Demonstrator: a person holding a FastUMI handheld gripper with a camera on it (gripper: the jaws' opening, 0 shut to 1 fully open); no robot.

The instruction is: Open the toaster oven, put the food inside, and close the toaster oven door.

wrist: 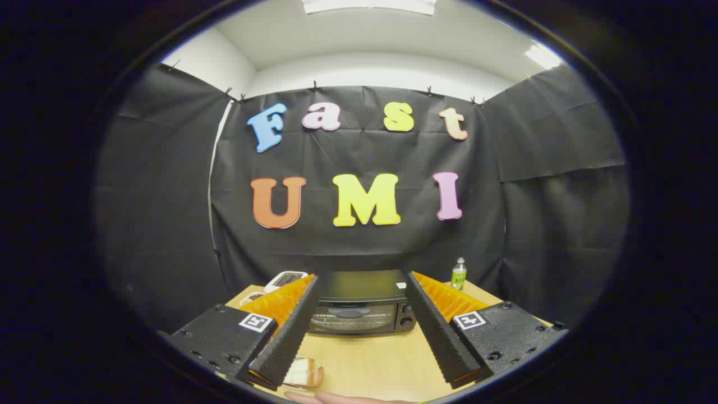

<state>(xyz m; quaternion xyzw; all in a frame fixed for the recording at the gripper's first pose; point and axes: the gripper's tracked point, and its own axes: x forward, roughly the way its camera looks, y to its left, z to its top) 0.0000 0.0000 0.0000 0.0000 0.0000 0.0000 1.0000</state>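
Gripper view | gripper (363, 325) fingers spread wide, empty | toaster oven (362, 303) beyond them on table (370, 359), door shut | food (303, 373) by left finger | risk: descending finger clips or crushes food; hand (342, 397) close below.

Gripper (363, 276) hangs wide open over the table (370, 359), toaster oven (362, 306) ahead between the fingers, door shut, food (305, 373) by the left finger.
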